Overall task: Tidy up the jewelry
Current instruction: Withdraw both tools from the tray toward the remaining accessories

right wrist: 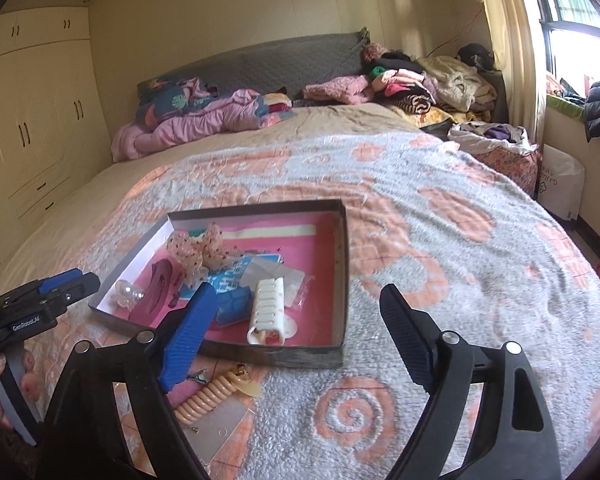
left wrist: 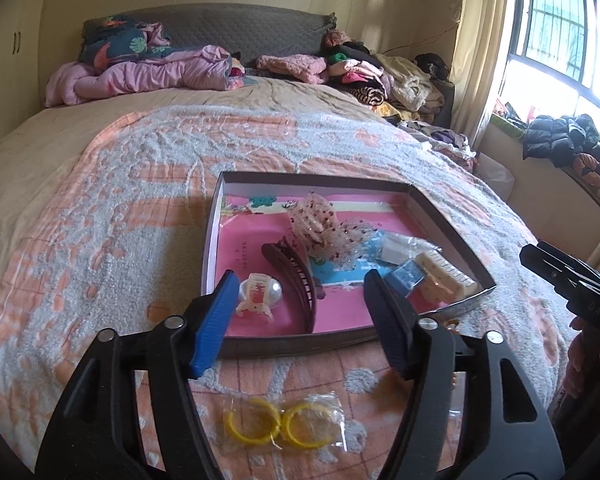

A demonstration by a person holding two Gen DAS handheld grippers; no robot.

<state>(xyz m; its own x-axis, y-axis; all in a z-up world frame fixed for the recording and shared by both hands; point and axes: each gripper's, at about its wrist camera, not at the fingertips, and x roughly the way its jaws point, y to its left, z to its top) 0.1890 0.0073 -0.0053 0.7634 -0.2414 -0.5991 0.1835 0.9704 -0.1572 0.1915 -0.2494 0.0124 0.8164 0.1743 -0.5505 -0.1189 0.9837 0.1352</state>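
A shallow dark-walled box (left wrist: 288, 346) (right wrist: 342, 264) with a pink floor lies on the bed. In it are a pearl claw clip (left wrist: 258, 294), a maroon hair clip (left wrist: 296, 276), a dotted bow (left wrist: 320, 226), a blue item (left wrist: 404, 278) and a cream clip (right wrist: 268, 310). A clear bag with two yellow hoops (left wrist: 284, 424) lies on the blanket under my left gripper (left wrist: 300, 320), which is open and empty. A peach coil hair tie (right wrist: 212, 394) lies by my right gripper (right wrist: 296, 338), also open and empty in front of the box.
The bed has a grey and orange blanket (right wrist: 440, 208). Pink bedding (left wrist: 140, 74) and piled clothes (left wrist: 372, 76) lie at the headboard. Wardrobes (right wrist: 32, 120) stand left; a window (left wrist: 560, 36) with jackets on the sill is right.
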